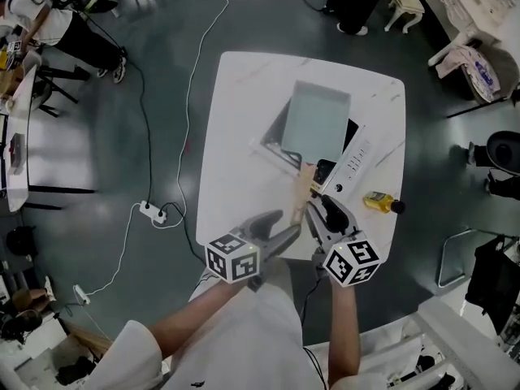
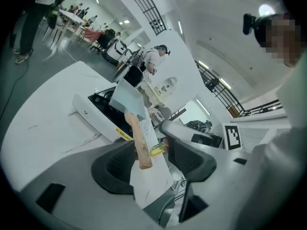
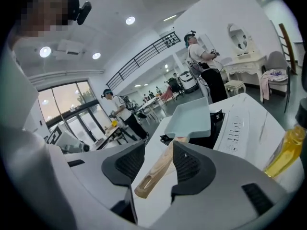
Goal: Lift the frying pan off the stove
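The frying pan [image 1: 317, 119], square and pale blue-green, sat on the stove [image 1: 355, 154] in the far-right part of the white counter [image 1: 236, 136]. Its wooden handle [image 1: 302, 187] was the long axis that mattered. It ran from the pan back toward the near edge, i.e. toward the person, tipped a little to the near-left corner. Both claws were at that near edge, pointing along the handle, not across it.

Left claw [image 2: 151, 152]: jaws wide apart, the handle's free end standing btwn them, no pad on it. Right claw [image 3: 160, 166]: jaws also apart, w/ the handle running up btwn the pads and its butt end poking past them toward the camera. A gap showed on one side, so no grip yet. Judging by that, the right claw sat further up the handle, nearer the pan body, while the left covered only the tip. Next move prob. = close both on the wood, then lift level, since the weight lay out ahead of both claws.

Counter: smooth, white, faintly veined. A yellow bottle [image 1: 380, 201] stood near the right edge, just beside the right claw, so worth not knocking. Room: big open hall, dark floor, cables and a power strip [image 1: 153, 212] left of the counter, other people well apart.
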A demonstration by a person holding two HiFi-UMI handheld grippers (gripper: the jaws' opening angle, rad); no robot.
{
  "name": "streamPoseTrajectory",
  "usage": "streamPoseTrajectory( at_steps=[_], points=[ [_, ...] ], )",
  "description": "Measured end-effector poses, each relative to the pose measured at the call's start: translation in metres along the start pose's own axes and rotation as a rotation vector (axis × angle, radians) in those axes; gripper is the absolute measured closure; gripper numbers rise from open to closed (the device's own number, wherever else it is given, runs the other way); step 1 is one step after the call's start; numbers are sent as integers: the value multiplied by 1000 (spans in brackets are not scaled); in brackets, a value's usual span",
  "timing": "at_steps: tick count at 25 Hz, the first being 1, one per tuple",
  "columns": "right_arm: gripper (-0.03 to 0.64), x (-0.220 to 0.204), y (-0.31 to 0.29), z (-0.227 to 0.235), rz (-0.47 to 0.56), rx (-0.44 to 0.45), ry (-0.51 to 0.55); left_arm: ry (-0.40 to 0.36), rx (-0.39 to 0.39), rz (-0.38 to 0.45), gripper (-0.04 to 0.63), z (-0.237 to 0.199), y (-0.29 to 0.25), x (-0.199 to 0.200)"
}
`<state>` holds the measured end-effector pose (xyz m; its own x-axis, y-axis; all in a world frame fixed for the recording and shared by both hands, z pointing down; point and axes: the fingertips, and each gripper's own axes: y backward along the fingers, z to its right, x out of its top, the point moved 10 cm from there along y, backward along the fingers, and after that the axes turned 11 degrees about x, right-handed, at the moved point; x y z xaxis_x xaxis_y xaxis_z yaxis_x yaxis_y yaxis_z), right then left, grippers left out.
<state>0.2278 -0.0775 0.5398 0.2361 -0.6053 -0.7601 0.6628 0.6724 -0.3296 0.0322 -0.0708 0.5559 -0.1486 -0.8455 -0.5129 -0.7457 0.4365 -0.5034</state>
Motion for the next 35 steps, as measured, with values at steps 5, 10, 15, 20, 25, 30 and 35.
streamPoseTrajectory(
  at_steps=[5,10,15,20,25,30,35],
  points=[
    [442,1,-17,17,-43,46,-40,61,-4,-50,379,-13,-23,-6],
    [434,-6,-29,36,-61,67,-99,154,-55,-87,386,-28,-43,-13],
    [426,-11,-39,47,-89,92,-125,207,-103,-108,426,-32,-55,-16],
    [395,-11,-47,50,-104,114,-146,261,-128,-137,491,-33,-59,-19],
    [391,-14,-55,54,-132,123,-194,305,-137,-142,508,-35,-57,-19],
    [385,-19,-64,61,-129,153,-291,288,-130,-143,508,-39,-55,-15],
    [382,-26,-71,68,-134,190,-412,277,-124,-146,508,-40,-54,-14]
  ],
)
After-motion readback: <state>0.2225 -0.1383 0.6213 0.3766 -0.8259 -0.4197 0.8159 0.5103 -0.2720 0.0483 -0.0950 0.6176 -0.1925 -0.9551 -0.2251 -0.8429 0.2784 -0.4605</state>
